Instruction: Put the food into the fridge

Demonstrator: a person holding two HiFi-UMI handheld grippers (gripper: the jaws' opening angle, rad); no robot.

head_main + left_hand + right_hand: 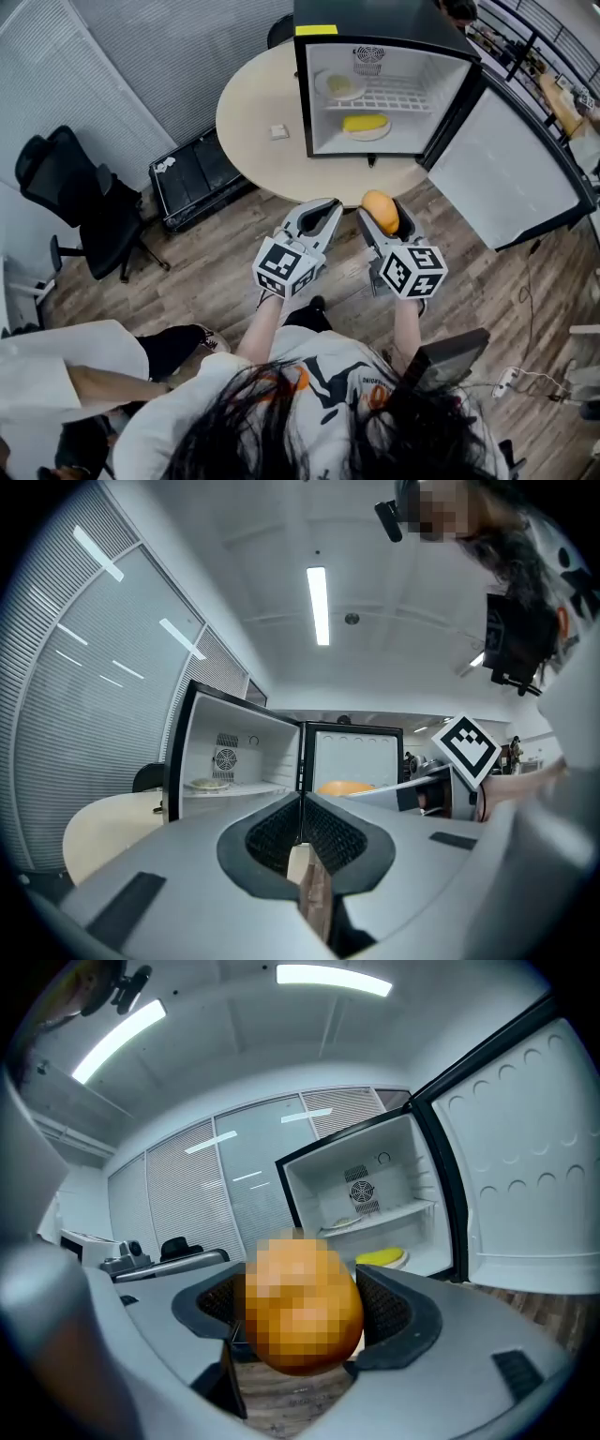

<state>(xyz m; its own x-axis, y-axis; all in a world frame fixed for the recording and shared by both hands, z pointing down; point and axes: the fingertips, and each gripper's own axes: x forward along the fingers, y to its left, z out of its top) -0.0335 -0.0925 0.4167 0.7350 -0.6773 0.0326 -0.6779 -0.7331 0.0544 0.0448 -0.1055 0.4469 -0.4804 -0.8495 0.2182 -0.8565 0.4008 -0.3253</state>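
Wood floor (216, 272) below rounded orange fruit (380, 211)

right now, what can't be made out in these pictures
Orange food between the jaws: blurred over in the right gripper view, kind unclear.
Food on the upper plate: too small in the head view.
White item on the table: too small in the head view.

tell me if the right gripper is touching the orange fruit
Touching. The right gripper view shows the orange fruit pressed between both jaws of the right gripper, with no gap on either side.
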